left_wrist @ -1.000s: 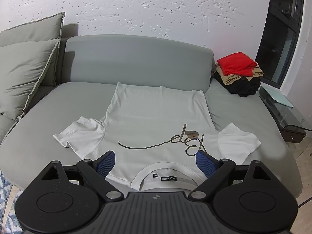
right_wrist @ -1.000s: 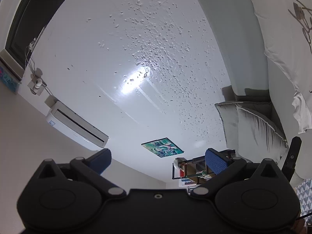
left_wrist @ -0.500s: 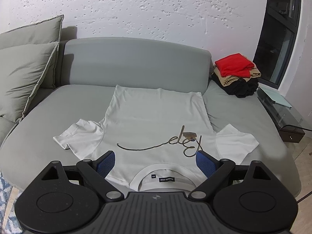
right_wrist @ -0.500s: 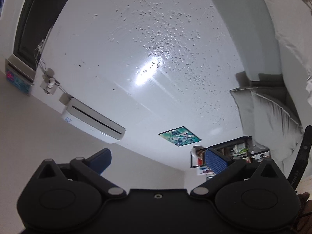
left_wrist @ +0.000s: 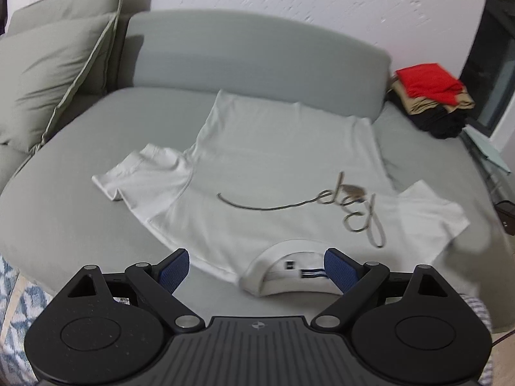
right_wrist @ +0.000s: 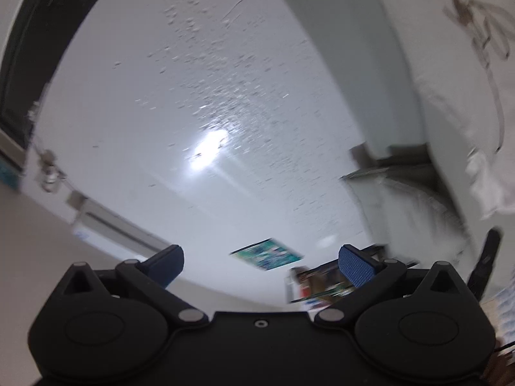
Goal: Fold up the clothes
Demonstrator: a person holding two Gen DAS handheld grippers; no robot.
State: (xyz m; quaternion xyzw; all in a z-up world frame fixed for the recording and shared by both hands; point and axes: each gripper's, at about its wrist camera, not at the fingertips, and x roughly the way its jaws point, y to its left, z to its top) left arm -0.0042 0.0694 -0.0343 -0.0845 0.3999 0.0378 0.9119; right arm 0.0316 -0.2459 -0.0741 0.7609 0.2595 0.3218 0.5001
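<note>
A white T-shirt (left_wrist: 273, 164) with dark script lettering lies flat on the grey sofa (left_wrist: 64, 193), collar (left_wrist: 289, 267) toward me, sleeves spread left and right. My left gripper (left_wrist: 257, 268) is open and empty, just in front of the collar near the sofa's front edge. My right gripper (right_wrist: 260, 265) is open and empty, tilted sideways and pointing at the white wall; the T-shirt (right_wrist: 457, 64) shows at the right edge of its view.
Two grey cushions (left_wrist: 48, 64) lean at the sofa's left end. A stack of folded clothes, red on top (left_wrist: 428, 83), sits at the right end. A glass side table (left_wrist: 489, 154) stands beyond it. A patterned rug (left_wrist: 13, 305) lies at the lower left.
My left gripper has shifted left and turned, so the shirt now sits more to the right in its view. My right gripper has swung, bringing more of the shirt into view, with motion blur.
</note>
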